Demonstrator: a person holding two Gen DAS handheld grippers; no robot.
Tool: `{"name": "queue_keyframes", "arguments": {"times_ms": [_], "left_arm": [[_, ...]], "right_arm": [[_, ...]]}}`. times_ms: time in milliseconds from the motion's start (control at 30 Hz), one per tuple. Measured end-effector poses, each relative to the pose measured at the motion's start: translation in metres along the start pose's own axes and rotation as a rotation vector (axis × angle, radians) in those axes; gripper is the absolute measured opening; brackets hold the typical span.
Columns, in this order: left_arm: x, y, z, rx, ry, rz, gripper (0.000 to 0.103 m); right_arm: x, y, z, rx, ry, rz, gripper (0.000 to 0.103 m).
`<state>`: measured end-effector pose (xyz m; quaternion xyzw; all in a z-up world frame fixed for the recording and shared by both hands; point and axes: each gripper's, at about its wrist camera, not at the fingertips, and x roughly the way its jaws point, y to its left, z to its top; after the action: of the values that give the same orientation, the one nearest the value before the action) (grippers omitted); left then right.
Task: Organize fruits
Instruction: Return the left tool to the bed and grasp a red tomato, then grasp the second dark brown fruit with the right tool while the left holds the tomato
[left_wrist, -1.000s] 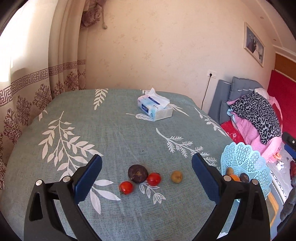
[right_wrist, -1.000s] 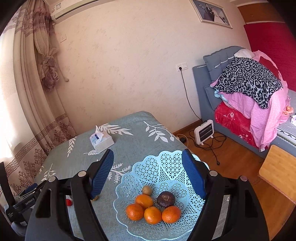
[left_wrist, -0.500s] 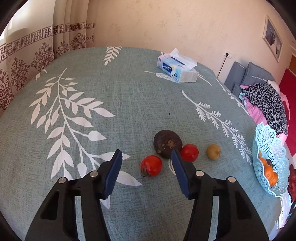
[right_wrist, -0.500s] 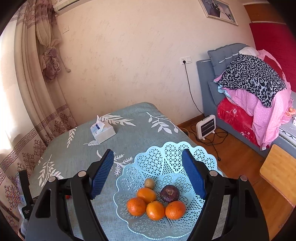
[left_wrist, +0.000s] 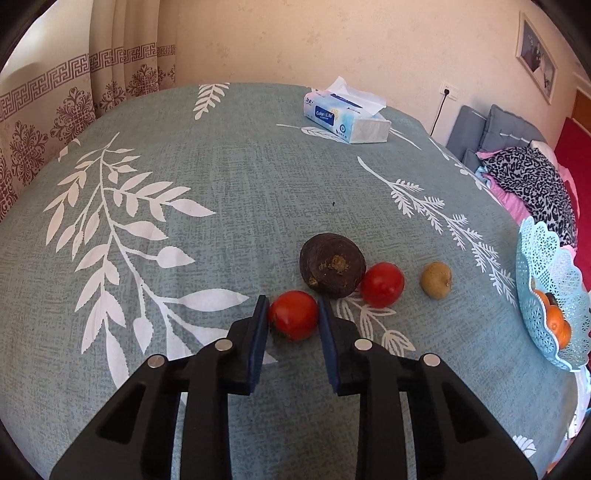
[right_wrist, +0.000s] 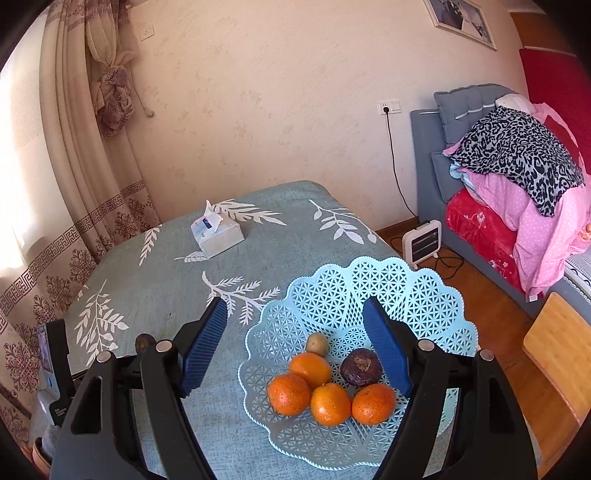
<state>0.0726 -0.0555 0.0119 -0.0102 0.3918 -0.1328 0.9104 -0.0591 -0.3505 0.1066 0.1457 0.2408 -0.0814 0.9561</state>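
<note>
Between the left gripper's (left_wrist: 291, 314) pads sits a red tomato (left_wrist: 293, 314) on the table (left_wrist: 221, 192), jaws drawn narrow w/ pads at or touching both sides; whether it's truly clamped I can't tell, and it isn't lifted yet. Just behind the tomato, touching or nearly so, is a dark round fruit (left_wrist: 332, 265). Right of that fruit, against it, a 2nd tomato (left_wrist: 382, 284), then a small tan fruit (left_wrist: 436, 279) a bit apart. Far right of the tomato, at the table edge, the basket (left_wrist: 532, 258).

Right gripper (right_wrist: 295, 350) hovers over the basket, jaws wide, holding nothing. Basket contents: 4 oranges (right_wrist: 330, 403), one dark fruit (right_wrist: 361, 367), one small tan fruit (right_wrist: 317, 343).

Progress, by my read: roughly 6 pcs sorted, 4 left on the table incl. the one being picked. Next step prob. lift the tomato and carry it to the basket, then the other 3.

Well behind the tomato, near the far table edge, a tissue box (left_wrist: 345, 116). Beyond the table: curtain, wall, bedding.
</note>
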Motion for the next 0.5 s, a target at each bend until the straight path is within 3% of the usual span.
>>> {"name": "queue_keyframes", "arguments": {"times_ms": [233, 500], "left_arm": [[-0.036, 0.006, -0.005, 0.02, -0.135, 0.069, 0.027], [-0.054, 0.034, -0.005, -0.019, -0.175, 0.123, 0.027]], "right_arm": [[0.024, 0.031, -0.016, -0.059, 0.092, 0.067, 0.077], [0.088, 0.109, -0.017, -0.146, 0.272, 0.23, 0.077]]}}
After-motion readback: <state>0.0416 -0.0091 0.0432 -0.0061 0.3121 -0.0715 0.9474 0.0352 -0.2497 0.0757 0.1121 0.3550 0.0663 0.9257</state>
